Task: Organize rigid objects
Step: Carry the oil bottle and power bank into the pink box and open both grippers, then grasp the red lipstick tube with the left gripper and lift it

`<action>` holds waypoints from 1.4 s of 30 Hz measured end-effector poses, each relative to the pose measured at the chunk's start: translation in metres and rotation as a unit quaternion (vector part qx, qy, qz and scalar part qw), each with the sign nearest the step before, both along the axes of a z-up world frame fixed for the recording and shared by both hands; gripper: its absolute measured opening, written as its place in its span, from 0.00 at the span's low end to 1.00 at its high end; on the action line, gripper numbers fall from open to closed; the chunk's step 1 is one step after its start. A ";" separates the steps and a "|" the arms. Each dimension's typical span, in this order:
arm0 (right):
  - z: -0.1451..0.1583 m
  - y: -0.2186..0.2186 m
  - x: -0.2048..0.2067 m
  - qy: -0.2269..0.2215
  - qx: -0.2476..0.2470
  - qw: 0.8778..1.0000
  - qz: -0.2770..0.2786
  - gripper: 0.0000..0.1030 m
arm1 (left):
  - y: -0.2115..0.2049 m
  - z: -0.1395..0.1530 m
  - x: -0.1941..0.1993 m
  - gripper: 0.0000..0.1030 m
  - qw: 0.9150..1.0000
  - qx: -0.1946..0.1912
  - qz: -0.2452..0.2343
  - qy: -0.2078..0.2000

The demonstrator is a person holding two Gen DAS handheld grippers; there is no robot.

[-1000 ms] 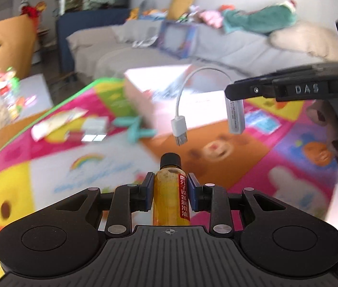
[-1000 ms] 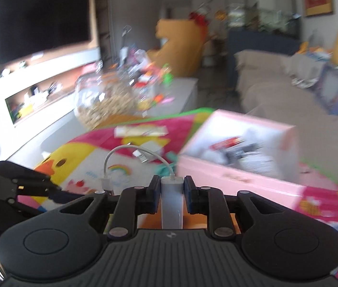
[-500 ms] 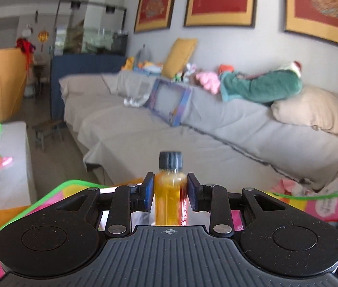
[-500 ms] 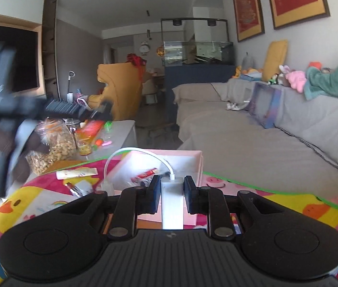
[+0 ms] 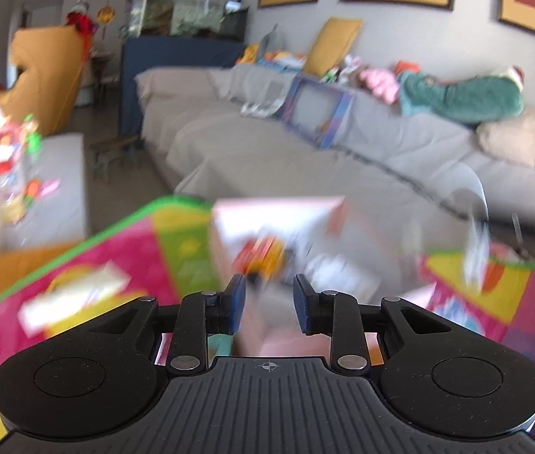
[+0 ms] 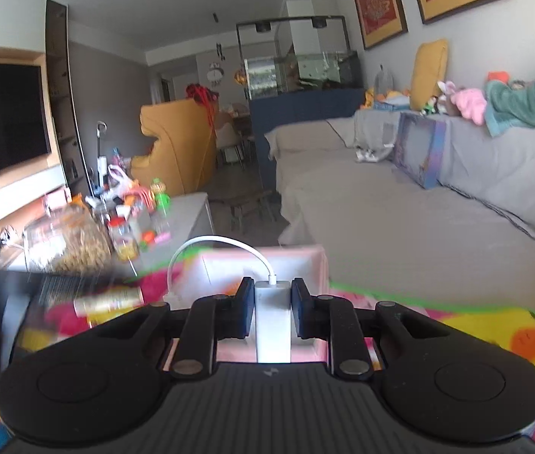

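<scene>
My left gripper [image 5: 267, 291] hovers at the near wall of the pink box [image 5: 278, 208]. Its jaws are closing with a gap and nothing between them. A blurred orange bottle [image 5: 263, 257] lies inside the box just beyond the fingertips. My right gripper [image 6: 272, 295] is shut on a white USB adapter [image 6: 272, 314], whose white cable [image 6: 210, 240] loops up and to the left. It is held over the near side of the pink box [image 6: 305, 255]. The adapter [image 5: 475, 253] shows as a pale blur at the right of the left wrist view.
The box stands on a colourful play mat [image 5: 134, 249]. A white packet [image 5: 74, 299] lies on the mat to the left. A low table with a snack jar [image 6: 74, 238] and small toys is further left. A grey sofa [image 5: 305, 159] runs behind.
The orange bottle has left my left jaws and now lies in the pink box. Both views swung back down toward the box. The right gripper still grips the adapter.
</scene>
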State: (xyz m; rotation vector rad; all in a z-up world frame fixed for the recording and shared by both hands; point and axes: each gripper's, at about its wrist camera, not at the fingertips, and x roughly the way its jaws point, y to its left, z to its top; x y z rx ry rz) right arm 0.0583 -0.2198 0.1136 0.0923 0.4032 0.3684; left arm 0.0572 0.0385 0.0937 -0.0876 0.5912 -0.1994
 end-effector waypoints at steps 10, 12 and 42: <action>-0.003 0.051 0.092 0.085 -0.024 0.996 -0.018 0.21 | 0.093 -0.040 -0.060 0.29 0.988 -0.051 0.120 0.077; -0.014 0.058 0.088 0.097 -0.035 0.994 -0.016 0.21 | 0.109 -0.046 -0.063 0.27 0.982 -0.086 0.140 0.092; -0.057 0.274 0.063 0.116 -0.189 0.941 0.256 0.45 | 0.113 -0.069 -0.064 0.24 0.985 -0.005 0.088 0.145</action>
